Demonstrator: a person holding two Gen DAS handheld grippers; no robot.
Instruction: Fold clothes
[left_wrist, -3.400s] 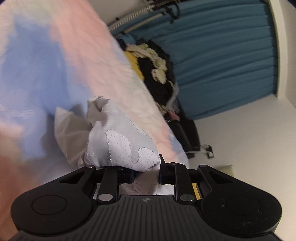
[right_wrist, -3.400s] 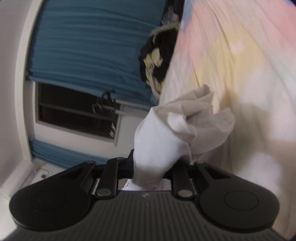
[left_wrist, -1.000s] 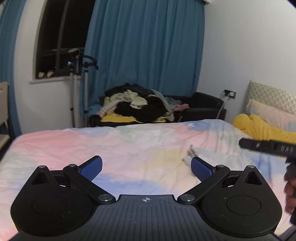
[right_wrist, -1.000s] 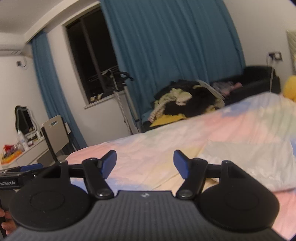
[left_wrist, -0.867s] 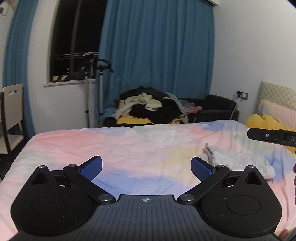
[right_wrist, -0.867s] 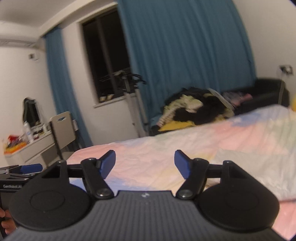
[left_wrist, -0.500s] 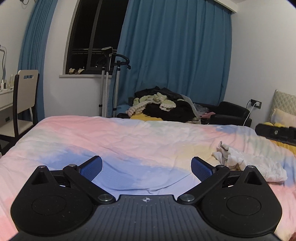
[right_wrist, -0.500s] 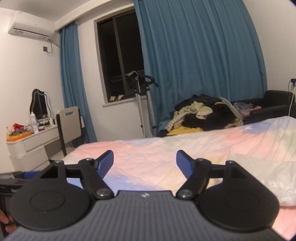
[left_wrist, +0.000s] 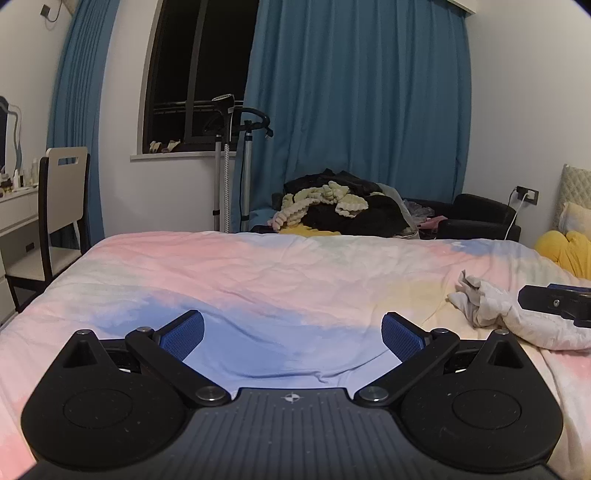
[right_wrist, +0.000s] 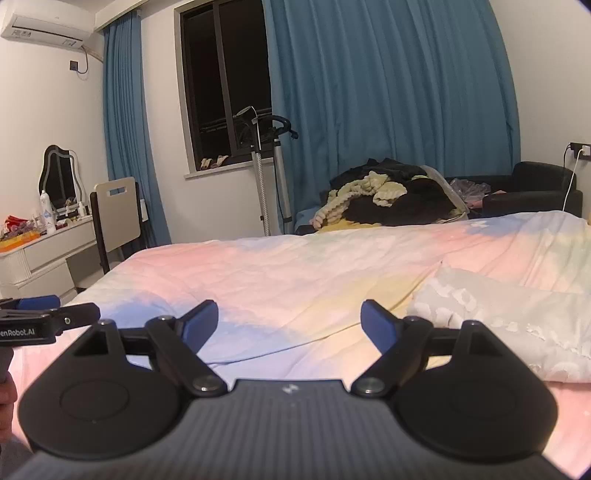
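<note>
The white garment is lying on the bedspread toward the right side of the bed, its long axis running roughly left to right across the mattress, with a crumpled, bunched end pointing left toward the middle of the bed; in the right wrist view the same garment is showing as a flatter, pale sheet with raised white embroidered patches, spreading off to the right; it is looking creased and loosely heaped, not folded flat. The left gripper is hovering over the near blue patch of the bedspread, aiming slightly downward toward the far side of the room, its blue-padded fingers standing wide apart with nothing between them; the garment is sitting just to its right, apart from the pads. The right gripper is aiming the same way, tilted a little downward, its jaws opening with only bare bedspread between them; the garment is lying just beside its right finger. A pile of dark and cream clothes is resting beyond the far edge of the bed, in front of the blue curtain.
</note>
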